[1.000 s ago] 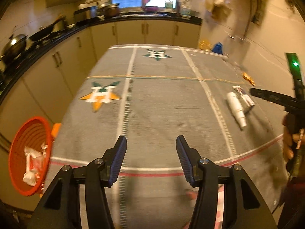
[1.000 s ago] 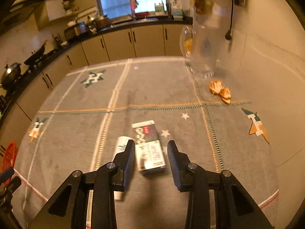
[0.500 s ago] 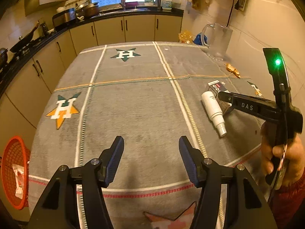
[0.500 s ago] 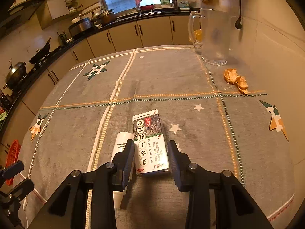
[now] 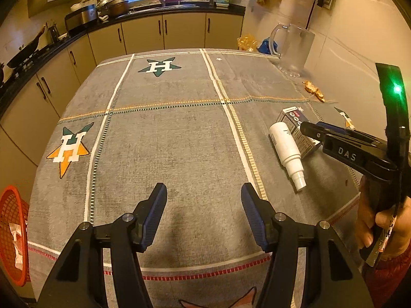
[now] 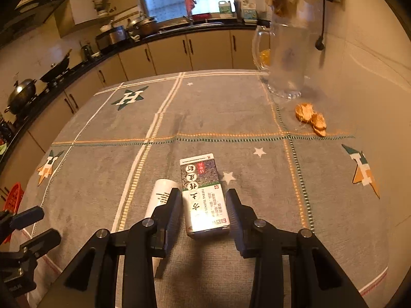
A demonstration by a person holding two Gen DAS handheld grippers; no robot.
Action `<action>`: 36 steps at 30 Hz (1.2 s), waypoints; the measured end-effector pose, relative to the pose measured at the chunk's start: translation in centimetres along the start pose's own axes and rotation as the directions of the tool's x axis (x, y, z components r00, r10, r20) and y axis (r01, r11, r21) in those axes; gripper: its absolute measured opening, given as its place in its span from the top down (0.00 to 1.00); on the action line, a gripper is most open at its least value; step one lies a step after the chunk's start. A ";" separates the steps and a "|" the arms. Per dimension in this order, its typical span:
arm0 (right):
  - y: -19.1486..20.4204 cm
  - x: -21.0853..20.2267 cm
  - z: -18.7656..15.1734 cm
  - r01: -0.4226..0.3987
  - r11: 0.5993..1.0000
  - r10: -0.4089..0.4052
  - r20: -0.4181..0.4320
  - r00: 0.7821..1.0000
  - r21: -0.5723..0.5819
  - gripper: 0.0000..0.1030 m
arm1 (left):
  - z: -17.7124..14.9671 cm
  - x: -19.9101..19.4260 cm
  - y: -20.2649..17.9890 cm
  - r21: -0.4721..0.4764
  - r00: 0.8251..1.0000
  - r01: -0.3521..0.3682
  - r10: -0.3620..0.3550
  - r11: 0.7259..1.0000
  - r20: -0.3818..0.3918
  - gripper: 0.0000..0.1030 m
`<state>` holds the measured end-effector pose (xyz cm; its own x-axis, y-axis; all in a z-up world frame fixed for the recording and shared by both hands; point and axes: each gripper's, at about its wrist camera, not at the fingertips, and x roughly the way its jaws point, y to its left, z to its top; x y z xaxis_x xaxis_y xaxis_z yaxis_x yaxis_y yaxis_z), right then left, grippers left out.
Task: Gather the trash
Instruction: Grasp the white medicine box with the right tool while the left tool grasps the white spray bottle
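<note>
Right gripper (image 6: pixel 204 211) straddles printed carton (image 6: pixel 204 195) on tablecloth (image 6: pixel 231 118), jaws spread, not yet pinching — left finger may nudge adjacent white spray bottle (image 6: pixel 160 197), rolling it. Left gripper (image 5: pixel 204 206) open, empty.

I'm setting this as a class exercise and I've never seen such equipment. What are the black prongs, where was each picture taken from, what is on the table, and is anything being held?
No robot: a person holds a hand-held gripper in each hand, each with a camera looking along its two prongs. In the left view, the left hand-held gripper is open over bare tablecloth. In the right view, the right hand-held gripper straddles a printed carton, gaps showing, so nothing is held. A white bottle lies beside it; peel scraps, a glass jug farther off. The red basket holds trash.
</note>
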<state>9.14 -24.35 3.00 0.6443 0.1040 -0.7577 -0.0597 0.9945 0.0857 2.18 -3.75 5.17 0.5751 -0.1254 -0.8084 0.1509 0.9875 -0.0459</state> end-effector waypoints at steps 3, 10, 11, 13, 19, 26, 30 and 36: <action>0.0 0.6 -0.2 -0.008 1.000 0.008 -0.029 1.000 0.000 0.62 | 0.0 0.2 0.1 -0.002 1.000 0.003 -0.003 1.000 -0.006 0.43; 0.2 1.8 -0.6 0.004 1.000 -0.005 -0.071 0.997 -0.016 0.62 | 0.4 0.2 -0.1 -0.008 1.000 0.024 -0.024 1.000 -0.008 0.43; 0.1 2.0 -0.6 0.004 1.000 -0.005 -0.078 0.997 -0.011 0.62 | 0.5 0.2 -0.2 -0.004 1.000 0.026 -0.026 1.000 -0.005 0.43; -0.4 2.0 -0.7 0.001 1.000 0.000 -0.077 0.997 0.011 0.62 | 0.9 0.1 -0.6 0.001 1.000 0.027 -0.027 1.000 0.001 0.43; -2.8 0.2 -0.2 -0.011 0.992 0.013 -0.010 1.000 0.128 0.63 | 2.8 0.9 -3.0 -0.006 0.996 0.092 -0.092 0.996 -0.019 0.41; -6.2 -1.7 0.1 0.020 0.961 -0.033 0.045 0.998 0.275 0.63 | 4.6 4.2 -7.5 0.006 0.991 0.116 -0.115 0.993 -0.069 0.41; -7.0 -2.4 0.1 0.018 0.951 -0.039 0.061 0.997 0.308 0.63 | 5.1 6.6 -9.4 0.026 0.991 0.090 -0.087 0.996 -0.102 0.51; -6.2 -3.0 0.0 -0.004 0.959 -0.018 0.077 0.997 0.283 0.63 | 5.2 8.8 -10.9 0.064 0.988 0.073 -0.063 0.995 -0.144 0.69</action>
<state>7.63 -30.86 4.74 0.7023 0.0847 -0.7068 0.1560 0.9505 0.2689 9.78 -16.07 1.64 0.4431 -0.1721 -0.8798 0.2433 0.9677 -0.0668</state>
